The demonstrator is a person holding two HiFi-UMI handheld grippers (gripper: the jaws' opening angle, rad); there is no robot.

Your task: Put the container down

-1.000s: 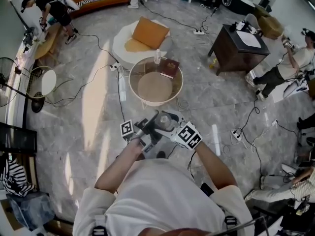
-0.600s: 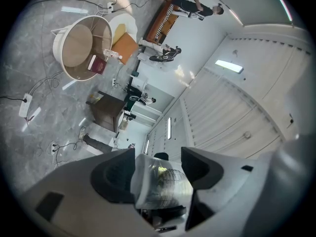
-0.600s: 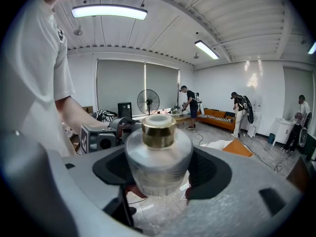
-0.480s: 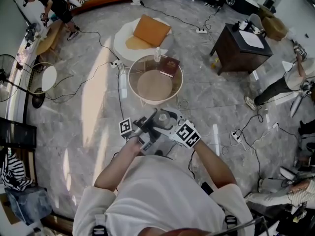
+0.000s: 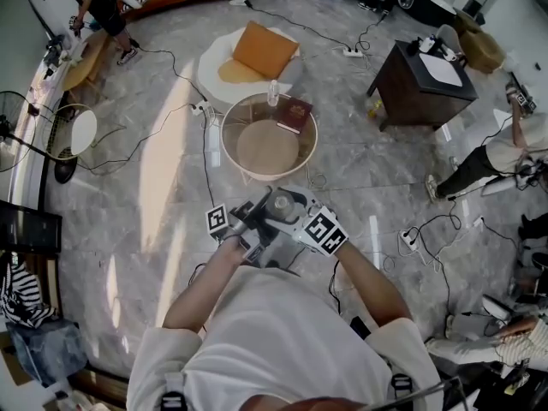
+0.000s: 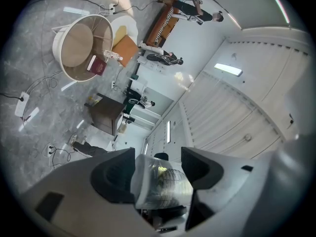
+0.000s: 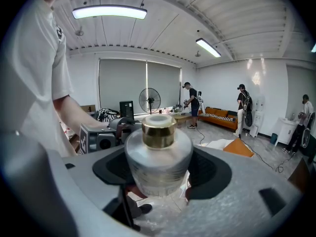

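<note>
Close to my body, the right claw (image 7: 159, 171) pinches the container (image 7: 158, 154), a clear one with a gold cap, and the left claw (image 6: 159, 164) pinches it from the other side. Compared with one second before, almost nothing changes: both claws still keep it in the air above the floor (image 5: 171, 229). Further ahead stands the round table (image 5: 224, 139) with a book (image 5: 294, 115), still apart, so I judge the putting down has not begun.
</note>
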